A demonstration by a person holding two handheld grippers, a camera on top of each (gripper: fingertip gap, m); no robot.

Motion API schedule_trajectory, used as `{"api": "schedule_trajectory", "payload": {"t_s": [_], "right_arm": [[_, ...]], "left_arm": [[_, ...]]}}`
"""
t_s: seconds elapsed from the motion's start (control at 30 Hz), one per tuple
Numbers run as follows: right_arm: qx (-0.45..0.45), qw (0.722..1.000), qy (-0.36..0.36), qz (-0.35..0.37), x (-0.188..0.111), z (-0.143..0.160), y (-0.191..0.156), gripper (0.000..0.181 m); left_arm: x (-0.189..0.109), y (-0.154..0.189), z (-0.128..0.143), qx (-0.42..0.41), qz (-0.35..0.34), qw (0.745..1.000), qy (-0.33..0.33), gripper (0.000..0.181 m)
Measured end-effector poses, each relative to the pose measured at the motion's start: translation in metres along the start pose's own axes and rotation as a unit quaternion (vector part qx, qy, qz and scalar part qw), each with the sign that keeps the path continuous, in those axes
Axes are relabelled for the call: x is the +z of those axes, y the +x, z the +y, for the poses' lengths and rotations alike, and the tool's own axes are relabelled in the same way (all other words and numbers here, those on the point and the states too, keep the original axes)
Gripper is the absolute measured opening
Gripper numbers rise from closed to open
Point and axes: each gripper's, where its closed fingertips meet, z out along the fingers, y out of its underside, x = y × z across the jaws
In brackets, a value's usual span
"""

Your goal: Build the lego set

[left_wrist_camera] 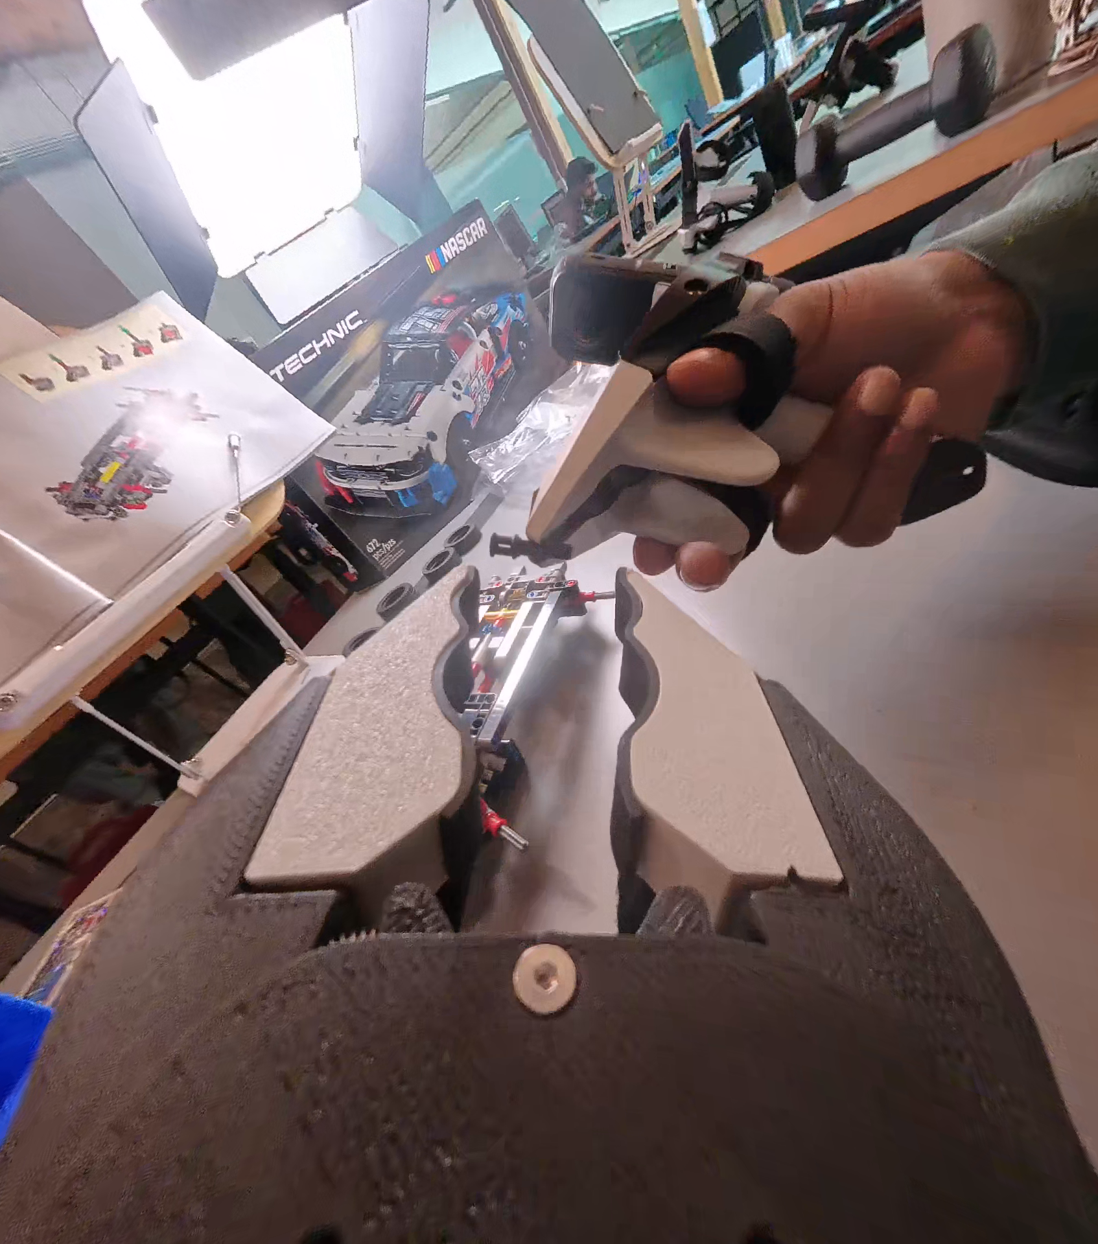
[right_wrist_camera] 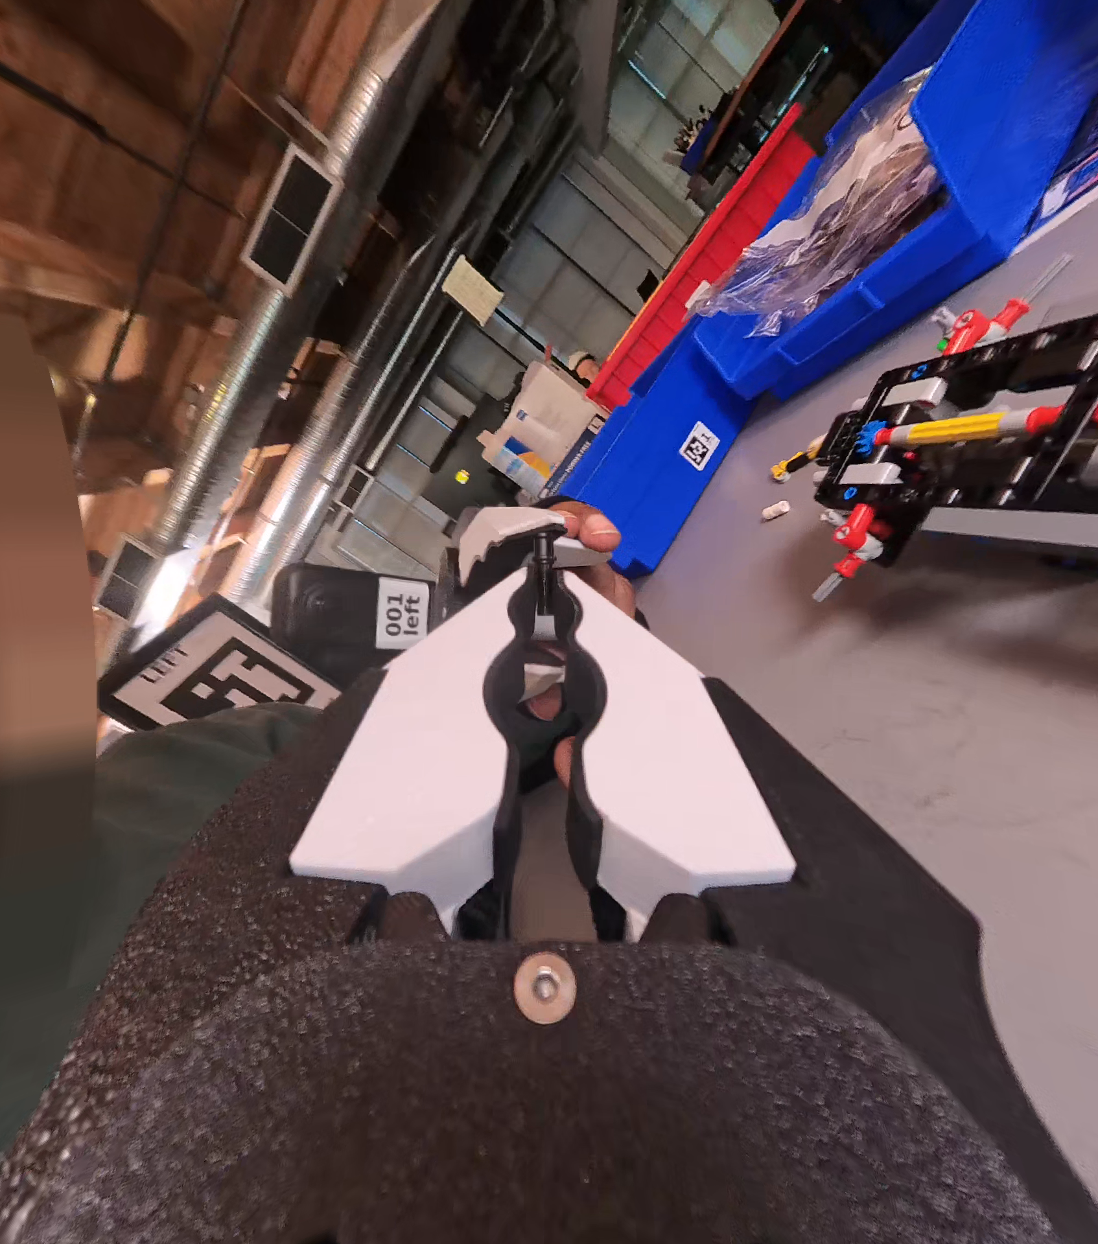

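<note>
The partly built Lego chassis point(left_wrist_camera: 519, 646), a black frame with red, yellow and grey parts, lies on the grey table point(left_wrist_camera: 937, 740). I see it through the gap of my left gripper point(left_wrist_camera: 546, 580), which is open and empty above it. My right gripper point(left_wrist_camera: 543, 546), held in a hand, is shut on a small black pin point(left_wrist_camera: 511, 544) just above the chassis's far end. In the right wrist view the right gripper point(right_wrist_camera: 543, 596) pinches the black pin point(right_wrist_camera: 543, 562) at its tips. The chassis point(right_wrist_camera: 1004, 431) lies off to the right there. The left gripper point(right_wrist_camera: 512, 532) is just beyond the pin.
The Lego set box point(left_wrist_camera: 411, 404) and an open instruction booklet point(left_wrist_camera: 115, 431) on a stand are at the left. Black tyres point(left_wrist_camera: 445, 559) line up by the box, and a plastic bag point(left_wrist_camera: 519, 431) lies behind. Blue bins point(right_wrist_camera: 802, 323), a red bin point(right_wrist_camera: 701, 269) and small loose pieces point(right_wrist_camera: 775, 511) flank the chassis. Only a small space, under 4 cm, lies between the two pairs of fingers.
</note>
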Motion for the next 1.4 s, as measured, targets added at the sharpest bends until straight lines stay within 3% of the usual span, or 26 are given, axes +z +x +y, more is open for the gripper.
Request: {"api": "schedule_trajectory", "payload": {"t_s": [0.37, 0.63, 1.03, 1.13, 1.2, 1.3, 1.4], "right_arm": [[0.023, 0.999, -0.025, -0.021, 0.004, 0.015, -0.004, 0.002], [-0.054, 0.994, -0.082, -0.036, -0.005, 0.020, -0.011, 0.015], [-0.028, 0.995, -0.096, -0.017, -0.003, 0.030, -0.004, 0.003], [-0.034, 0.997, -0.059, -0.031, -0.003, 0.021, -0.006, 0.002], [-0.045, 0.998, -0.016, -0.044, -0.004, 0.008, -0.012, 0.002], [-0.112, 0.992, 0.041, -0.035, -0.008, -0.006, -0.016, 0.003], [-0.155, 0.985, 0.069, -0.040, -0.007, -0.010, -0.024, 0.003]], "left_arm": [[-0.001, 0.006, -0.002, 0.013, 0.017, 1.000, 0.006, 0.022], [-0.006, 0.021, -0.008, -0.021, 0.094, 0.995, 0.034, 0.023], [-0.004, 0.031, 0.002, 0.039, 0.101, 0.994, -0.001, 0.023], [-0.003, 0.024, 0.001, -0.012, 0.095, 0.995, 0.007, 0.021], [-0.003, 0.019, 0.000, -0.095, 0.106, 0.990, 0.018, 0.022], [-0.004, 0.018, -0.008, -0.262, 0.155, 0.952, 0.045, 0.019], [-0.004, 0.012, -0.015, -0.355, 0.173, 0.916, 0.076, 0.012]]}}
